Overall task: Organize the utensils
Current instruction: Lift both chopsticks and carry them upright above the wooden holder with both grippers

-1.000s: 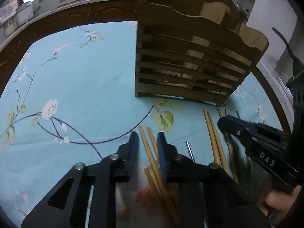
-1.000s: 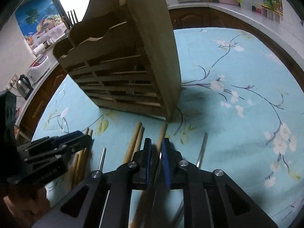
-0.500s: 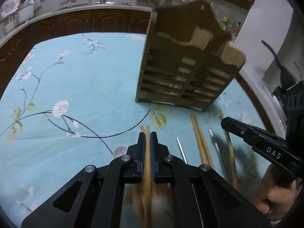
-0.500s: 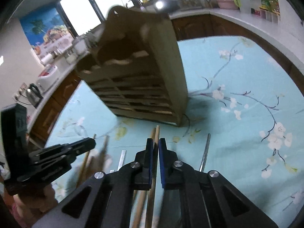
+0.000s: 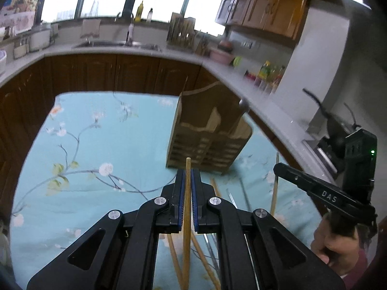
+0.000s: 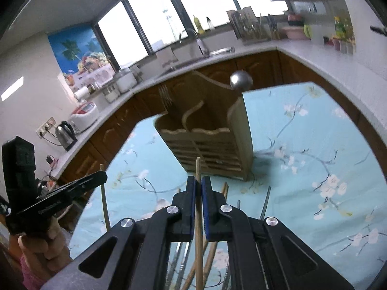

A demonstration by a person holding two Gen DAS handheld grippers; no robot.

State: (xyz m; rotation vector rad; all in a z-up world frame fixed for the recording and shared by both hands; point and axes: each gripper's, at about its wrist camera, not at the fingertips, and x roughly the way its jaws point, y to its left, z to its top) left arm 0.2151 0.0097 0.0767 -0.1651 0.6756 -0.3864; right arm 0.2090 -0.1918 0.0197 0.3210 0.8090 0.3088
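My left gripper is shut on a wooden chopstick, held well above the table with its tip sticking out past the pads. My right gripper is likewise shut on a thinner wooden chopstick. Each gripper shows in the other's view: the right gripper with its chopstick, the left gripper with its chopstick. Ahead and below stands the slatted wooden utensil holder, with a fork and a round metal spoon in it. More chopsticks lie on the table.
The table carries a light blue flowered cloth. Thin metal chopsticks lie near the wooden ones. Dark wood cabinets and a grey counter ring the table, with a sink, a kettle and bottles. A person's hand grips the right tool.
Both grippers closed, each on one chopstick from the table, then rose with it and tilted up. The holder now looks smaller and farther below; the kitchen beyond has come into view.
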